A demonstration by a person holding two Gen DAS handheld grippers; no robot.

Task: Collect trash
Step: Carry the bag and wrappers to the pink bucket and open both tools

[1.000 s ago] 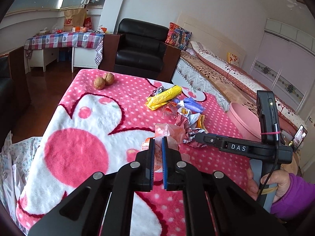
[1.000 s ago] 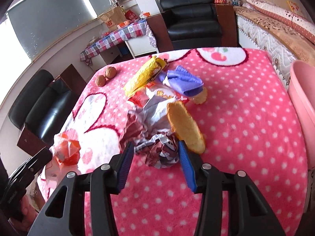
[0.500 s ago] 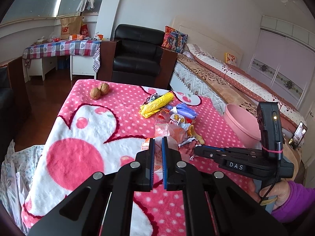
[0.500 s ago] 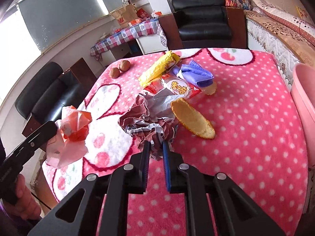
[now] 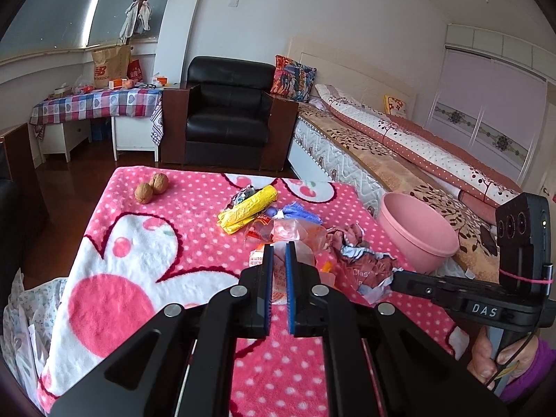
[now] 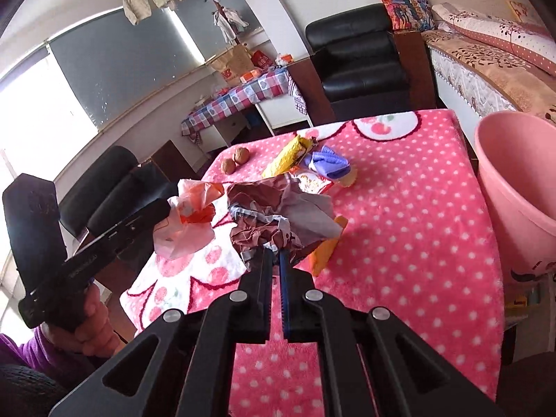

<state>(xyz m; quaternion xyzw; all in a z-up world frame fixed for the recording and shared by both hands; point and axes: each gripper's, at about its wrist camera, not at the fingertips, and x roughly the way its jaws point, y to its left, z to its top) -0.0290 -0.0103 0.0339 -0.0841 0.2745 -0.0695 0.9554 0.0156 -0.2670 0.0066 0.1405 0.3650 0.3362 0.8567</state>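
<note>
My left gripper [image 5: 279, 253] is shut on a thin orange and clear plastic bag [image 5: 295, 234], which hangs above the pink dotted blanket [image 5: 146, 243]. In the right wrist view the same bag [image 6: 189, 217] dangles from the left gripper [image 6: 166, 208]. My right gripper [image 6: 274, 253] is shut on a crumpled brown and silver wrapper [image 6: 278, 208], lifted off the blanket [image 6: 399, 215]; the left wrist view shows that wrapper [image 5: 358, 260] at the right gripper [image 5: 394, 278]. A pink basin [image 6: 500, 187] stands just past the table's right edge, also visible as the basin [image 5: 417, 239].
On the blanket lie a yellow wrapper [image 5: 248, 206], a purple-blue wrapper [image 5: 299, 210], a red and white snack packet [image 6: 312, 184], an orange peel-like piece [image 6: 326, 250] and two walnuts [image 5: 151, 187]. A black armchair [image 5: 227, 114] stands behind the table, a bed [image 5: 399, 146] to the right.
The right gripper closed on the crumpled wrapper and lifted it off the blanket. The left gripper rose a little, still holding the plastic bag.
</note>
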